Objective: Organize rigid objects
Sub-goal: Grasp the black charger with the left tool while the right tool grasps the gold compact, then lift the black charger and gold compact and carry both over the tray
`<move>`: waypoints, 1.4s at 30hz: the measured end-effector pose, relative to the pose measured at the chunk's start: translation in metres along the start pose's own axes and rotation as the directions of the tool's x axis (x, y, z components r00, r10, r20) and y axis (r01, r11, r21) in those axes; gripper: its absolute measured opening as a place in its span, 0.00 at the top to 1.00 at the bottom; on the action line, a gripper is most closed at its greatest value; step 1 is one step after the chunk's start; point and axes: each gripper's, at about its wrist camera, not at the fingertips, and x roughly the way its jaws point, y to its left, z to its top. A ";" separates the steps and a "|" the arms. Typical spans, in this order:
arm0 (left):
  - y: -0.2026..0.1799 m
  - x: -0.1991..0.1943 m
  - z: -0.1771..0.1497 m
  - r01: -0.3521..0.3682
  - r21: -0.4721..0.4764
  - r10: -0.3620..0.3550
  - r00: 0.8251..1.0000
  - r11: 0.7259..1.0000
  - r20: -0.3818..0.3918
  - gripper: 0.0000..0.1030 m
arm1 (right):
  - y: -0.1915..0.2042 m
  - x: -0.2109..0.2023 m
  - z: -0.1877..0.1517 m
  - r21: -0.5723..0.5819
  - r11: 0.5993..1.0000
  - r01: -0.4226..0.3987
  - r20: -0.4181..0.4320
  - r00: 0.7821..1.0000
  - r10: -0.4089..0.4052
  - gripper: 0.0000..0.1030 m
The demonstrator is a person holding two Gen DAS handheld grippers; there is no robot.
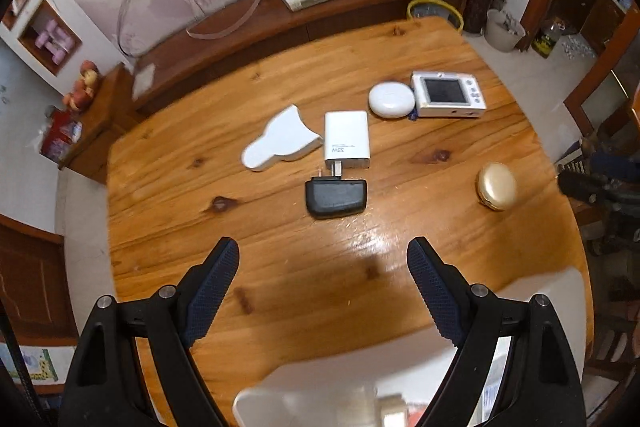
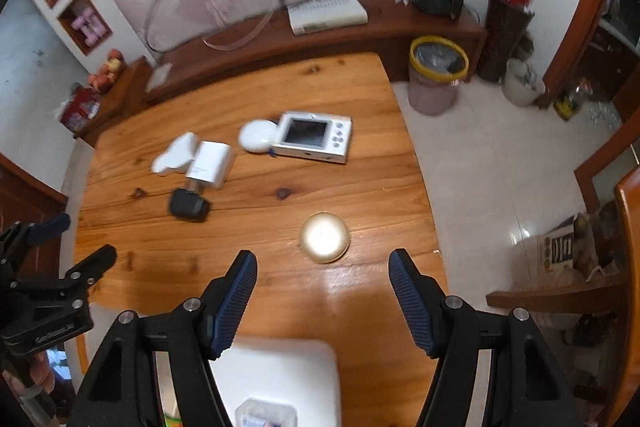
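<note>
Six small rigid items lie on the wooden table (image 1: pixel 168 195): white bottle-shaped piece (image 1: pixel 280 141), white charger (image 1: pixel 346 140), black adapter (image 1: pixel 336 197), white round case (image 1: pixel 391 100), silver camera (image 1: pixel 448 94) and gold round case (image 2: pixel 325 237). Both the left gripper (image 1: pixel 323 259) and right gripper (image 2: pixel 323 269) hover with jaws apart, holding nothing. Judged a reach stage; next, the right gripper must descend and straddle the gold round case just ahead

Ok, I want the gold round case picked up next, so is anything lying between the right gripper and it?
Nothing visible does. The right gripper is open and empty, and only bare table lies between it and the gold round case. The black adapter and white charger lie off to the left.
</note>
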 end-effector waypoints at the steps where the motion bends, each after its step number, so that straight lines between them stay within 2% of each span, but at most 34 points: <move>1: 0.000 0.008 0.004 0.009 -0.004 -0.009 1.000 1.000 -0.019 0.15 | -0.001 0.013 0.003 0.003 1.000 0.006 -0.025 1.000 -0.006 0.33; 4: 0.001 0.038 0.014 0.028 -0.016 -0.029 0.997 0.999 -0.077 0.15 | -0.005 0.048 0.009 0.021 1.000 0.012 -0.096 0.995 -0.010 0.33; 9: 0.005 0.080 0.026 0.036 -0.072 -0.047 0.988 0.997 -0.144 0.15 | -0.007 0.087 0.014 0.071 0.997 -0.040 -0.181 0.982 0.052 0.33; 17: -0.002 0.104 0.031 0.030 -0.083 -0.044 0.983 0.996 -0.176 0.15 | -0.003 0.114 0.016 0.060 0.998 -0.019 -0.246 0.969 0.033 0.33; 22: -0.007 0.113 0.029 -0.001 -0.083 -0.013 0.985 0.997 -0.173 0.15 | -0.004 0.127 0.018 0.075 0.997 -0.001 -0.286 0.958 0.023 0.32; 25: -0.006 0.116 0.029 -0.007 -0.107 -0.011 0.985 0.994 -0.173 0.14 | -0.002 0.128 0.022 0.063 0.998 0.000 -0.286 0.958 0.018 0.32; 32: 0.007 0.117 0.028 0.026 -0.182 -0.056 0.985 0.983 -0.162 0.16 | 0.010 0.132 0.023 0.009 0.998 0.058 -0.288 0.956 -0.053 0.34; 34: 0.008 0.117 0.027 0.047 -0.199 -0.080 0.984 0.979 -0.158 0.24 | 0.013 0.130 0.022 -0.010 0.997 0.080 -0.277 0.957 -0.080 0.41; 37: 0.006 0.112 0.028 0.049 -0.190 -0.077 0.987 0.981 -0.141 0.35 | 0.017 0.129 0.019 -0.032 0.996 0.087 -0.268 0.959 -0.092 0.46; 42: 0.002 0.106 0.027 -0.001 -0.180 -0.022 0.992 0.984 -0.128 0.36 | 0.018 0.124 0.014 -0.021 0.997 0.072 -0.256 0.964 -0.075 0.46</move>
